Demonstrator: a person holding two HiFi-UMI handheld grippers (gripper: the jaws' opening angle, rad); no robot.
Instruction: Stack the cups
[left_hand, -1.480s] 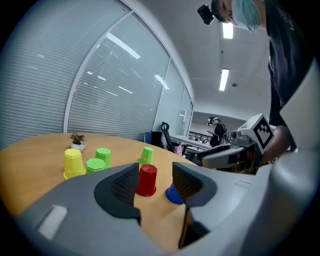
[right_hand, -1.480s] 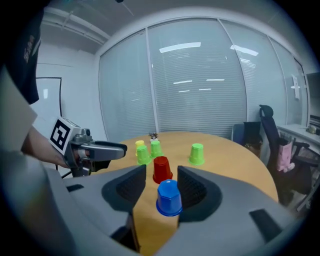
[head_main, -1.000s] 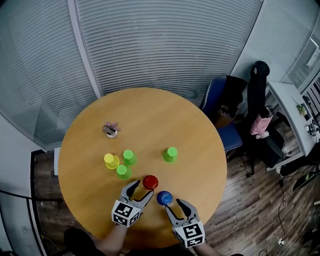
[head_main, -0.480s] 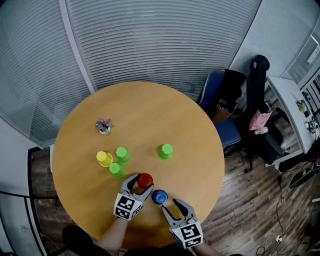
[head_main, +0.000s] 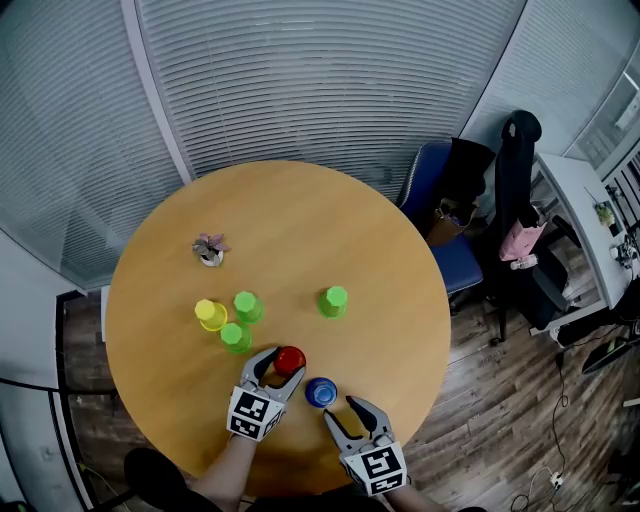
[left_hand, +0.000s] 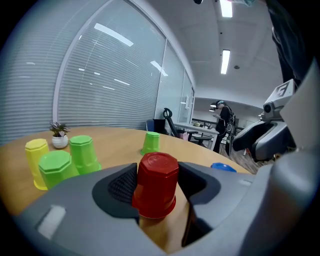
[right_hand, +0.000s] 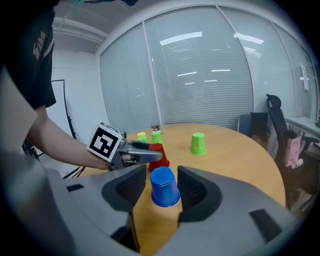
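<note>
A red cup (head_main: 290, 360) stands upside down on the round wooden table (head_main: 300, 220). My left gripper (head_main: 282, 367) is open around it. Its jaws have just been closing, and in the left gripper view the red cup (left_hand: 156, 186) sits between the pads (left_hand: 120, 186), close on both sides. A blue cup (head_main: 321, 392) stands upside down just to the right. My right gripper (head_main: 346, 409) is open, with the blue cup (right_hand: 164, 186) between its jaws and a thin gap on the left side. Three green cups (head_main: 247, 305) (head_main: 236, 337) (head_main: 334, 301) and a yellow cup (head_main: 210, 314) stand farther out.
A small potted plant (head_main: 209, 248) sits at the far left of the table. A blue chair (head_main: 440, 215) with dark clothing stands at the table's right rim. Blinds and glass walls close off the back. The table's near edge runs just behind both grippers.
My left gripper has slid forward, so the red cup that stood ahead of its tips now sits between its fingers. The right gripper and the blue cup have kept still.
</note>
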